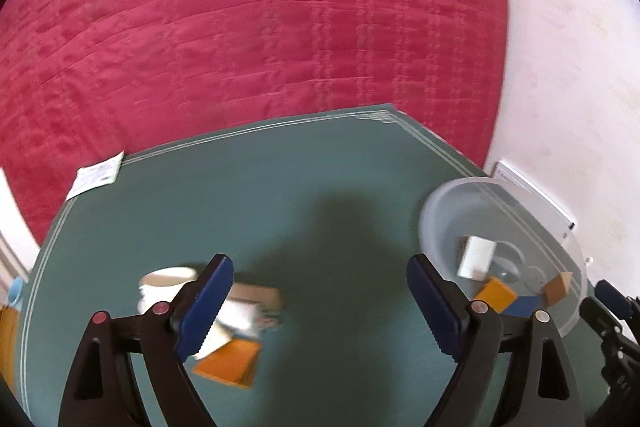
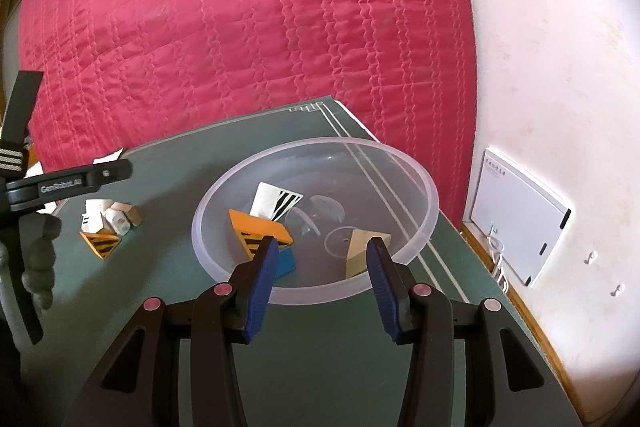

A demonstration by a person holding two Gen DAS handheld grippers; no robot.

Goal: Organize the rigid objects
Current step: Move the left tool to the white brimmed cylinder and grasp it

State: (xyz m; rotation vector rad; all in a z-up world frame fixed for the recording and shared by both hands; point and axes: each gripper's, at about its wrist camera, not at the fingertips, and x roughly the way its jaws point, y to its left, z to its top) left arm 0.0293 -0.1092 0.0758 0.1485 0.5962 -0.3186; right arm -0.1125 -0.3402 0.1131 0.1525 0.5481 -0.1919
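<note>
A clear plastic bowl (image 2: 420, 187) stands on the green mat (image 2: 320, 367), at the right side (image 1: 440, 211) in the left wrist view. In it lie a white striped block (image 2: 276, 203), an orange block (image 2: 260, 231), a blue block (image 2: 286, 263) and a tan block (image 2: 360, 247). My right gripper (image 2: 322, 251) hovers at the bowl's near rim, jaws apart, nothing pressed between the pads. A loose pile lies left of the bowl: white pieces (image 1: 164, 283), a tan block (image 1: 256, 295), an orange wedge (image 1: 228, 363). My left gripper (image 1: 320, 267) is wide open just right of that pile, holding nothing.
A red quilted bedspread (image 1: 240, 27) lies beyond the mat's far edge. A paper slip (image 1: 98, 177) sits at the mat's far left corner. A white panel (image 2: 520, 215) rests right of the mat. A gloved hand (image 2: 40, 259) shows at the left.
</note>
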